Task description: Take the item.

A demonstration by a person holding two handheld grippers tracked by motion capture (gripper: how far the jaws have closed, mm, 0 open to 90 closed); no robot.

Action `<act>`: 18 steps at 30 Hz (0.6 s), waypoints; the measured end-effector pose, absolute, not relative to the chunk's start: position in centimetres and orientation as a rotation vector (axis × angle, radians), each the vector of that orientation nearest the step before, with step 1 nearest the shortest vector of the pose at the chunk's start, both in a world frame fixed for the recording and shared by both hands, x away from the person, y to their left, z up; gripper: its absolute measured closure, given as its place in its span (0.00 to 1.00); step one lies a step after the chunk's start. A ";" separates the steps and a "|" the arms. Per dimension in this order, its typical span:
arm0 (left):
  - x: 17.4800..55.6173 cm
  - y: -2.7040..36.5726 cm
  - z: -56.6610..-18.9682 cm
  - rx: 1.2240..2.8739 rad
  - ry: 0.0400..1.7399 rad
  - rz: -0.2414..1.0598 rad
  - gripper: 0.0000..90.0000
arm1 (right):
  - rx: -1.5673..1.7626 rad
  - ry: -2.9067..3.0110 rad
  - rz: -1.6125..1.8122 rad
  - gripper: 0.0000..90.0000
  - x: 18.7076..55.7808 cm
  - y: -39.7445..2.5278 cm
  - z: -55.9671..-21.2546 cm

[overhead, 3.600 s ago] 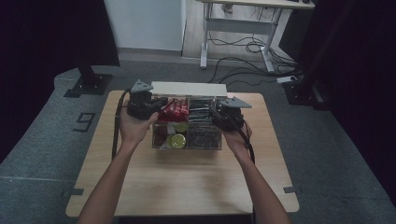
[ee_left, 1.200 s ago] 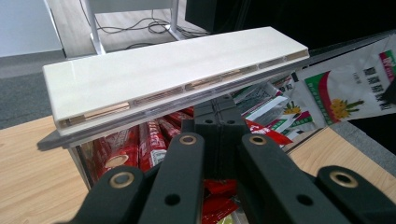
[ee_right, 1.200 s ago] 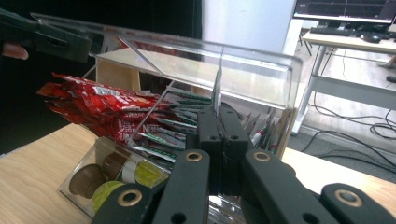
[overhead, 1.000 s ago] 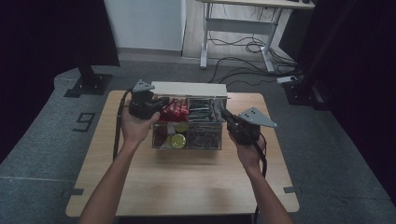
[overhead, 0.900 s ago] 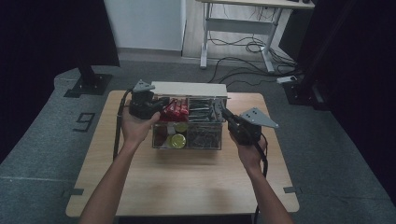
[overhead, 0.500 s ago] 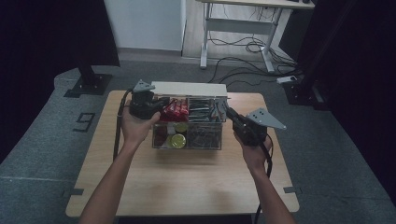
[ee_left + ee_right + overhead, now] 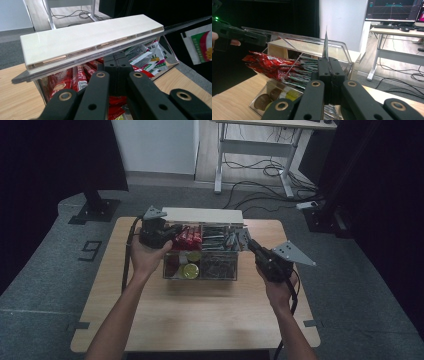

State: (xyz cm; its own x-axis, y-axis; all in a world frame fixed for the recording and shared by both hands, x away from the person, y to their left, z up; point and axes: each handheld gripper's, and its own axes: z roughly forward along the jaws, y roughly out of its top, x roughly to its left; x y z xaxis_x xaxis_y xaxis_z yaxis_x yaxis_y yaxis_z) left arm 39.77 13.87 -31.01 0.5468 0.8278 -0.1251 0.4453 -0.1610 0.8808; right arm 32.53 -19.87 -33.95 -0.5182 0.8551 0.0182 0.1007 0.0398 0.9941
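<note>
The left tongs (image 7: 172, 231) are closed, their tips at the left end of the clear acrylic organiser box (image 7: 220, 272), just under its raised lid (image 7: 95, 40); whether they pinch the lid edge I cannot tell. The right tongs (image 7: 246, 241) are clamped on a thin sachet (image 7: 325, 45) that stands edge-on between the tips, just above the box's right end. Red snack packets (image 7: 269, 66) lie in the box beyond the right tongs, round capsules (image 7: 190, 270) below them. The box sits on the wooden worktop (image 7: 200, 315).
</note>
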 end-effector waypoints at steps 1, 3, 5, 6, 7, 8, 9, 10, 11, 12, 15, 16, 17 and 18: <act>39.8 13.9 -31.0 1.793 1.055 0.484 1.00 | 0.973 1.690 1.539 0.99 32.4 -20.0 -33.9; 39.8 13.9 -31.0 1.794 1.057 0.483 1.00 | 0.973 1.687 1.542 0.99 32.2 -20.3 -33.9; 39.8 13.9 -31.0 1.795 1.057 0.484 1.00 | 0.973 1.684 1.541 0.99 32.1 -20.4 -33.9; 39.8 13.9 -31.0 1.795 1.057 0.484 1.00 | 0.973 1.681 1.544 0.99 32.0 -20.6 -33.9; 39.8 13.9 -31.0 1.793 1.057 0.485 1.00 | 0.977 1.678 1.544 0.99 31.9 -20.8 -34.0; 39.8 13.9 -31.0 1.793 1.057 0.485 1.00 | 0.977 1.678 1.544 0.99 31.9 -20.8 -34.0; 39.8 13.8 -31.1 1.793 1.058 0.487 1.00 | 0.978 1.675 1.546 0.99 31.8 -20.9 -34.0; 39.8 13.8 -31.1 1.792 1.057 0.489 1.00 | 0.982 1.674 1.551 0.99 31.8 -21.1 -34.0; 39.8 13.8 -31.1 1.793 1.057 0.491 1.00 | 0.986 1.671 1.558 0.99 31.7 -21.2 -34.0; 39.8 13.8 -31.1 1.794 1.057 0.490 1.00 | 0.988 1.668 1.560 0.99 31.7 -21.3 -34.0; 39.8 13.9 -31.1 1.793 1.059 0.489 1.00 | 0.988 1.661 1.565 0.99 31.6 -21.6 -34.0; 39.8 13.9 -31.1 1.793 1.059 0.489 1.00 | 0.988 1.661 1.565 0.99 31.6 -21.6 -34.0; 39.8 13.9 -31.2 1.791 1.062 0.488 1.00 | 0.989 1.659 1.566 0.99 31.4 -21.8 -34.0; 39.8 13.9 -31.2 1.791 1.062 0.488 1.00 | 0.989 1.659 1.566 0.99 31.4 -21.8 -34.0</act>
State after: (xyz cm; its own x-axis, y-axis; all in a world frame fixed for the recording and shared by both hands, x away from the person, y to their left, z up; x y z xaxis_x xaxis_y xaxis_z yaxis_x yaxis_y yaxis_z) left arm 39.84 13.93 -31.17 0.5410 0.8317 -0.1248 0.4471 -0.1587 0.8803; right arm 31.42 -21.80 -34.03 -0.5092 0.8596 0.0427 0.0923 0.0052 0.9957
